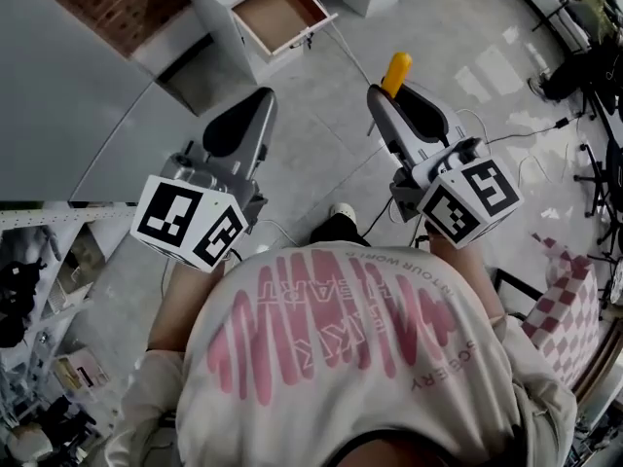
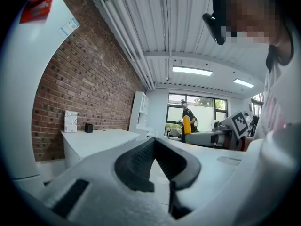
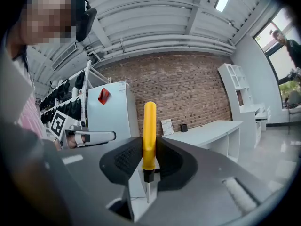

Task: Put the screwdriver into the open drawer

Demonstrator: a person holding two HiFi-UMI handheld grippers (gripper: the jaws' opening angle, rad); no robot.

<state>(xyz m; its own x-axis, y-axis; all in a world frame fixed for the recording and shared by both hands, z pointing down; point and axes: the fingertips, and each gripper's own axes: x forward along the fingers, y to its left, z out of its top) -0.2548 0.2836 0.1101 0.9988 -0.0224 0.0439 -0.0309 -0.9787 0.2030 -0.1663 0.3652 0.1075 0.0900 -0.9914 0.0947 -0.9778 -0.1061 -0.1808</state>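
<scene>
A yellow-handled screwdriver point(image 1: 396, 71) stands upright between the jaws of my right gripper point(image 1: 394, 93). In the right gripper view the pads press on the handle point(image 3: 149, 131), and the thin metal tip points down. My left gripper point(image 1: 259, 100) is held beside it at the left, its jaws closed together with nothing between them point(image 2: 154, 142). The open drawer point(image 1: 282, 13), with a bare brown inside, sticks out of a white cabinet ahead on the floor, some way beyond both grippers. The screwdriver point(image 2: 186, 125) also shows to the right in the left gripper view.
A white desk point(image 1: 68, 95) runs along the left, with a brick wall point(image 3: 188, 98) behind it. Cables point(image 1: 526, 134) lie on the grey floor at the right. A shelf rack point(image 1: 49, 290) stands at the near left. A person point(image 2: 187, 114) stands far off by the window.
</scene>
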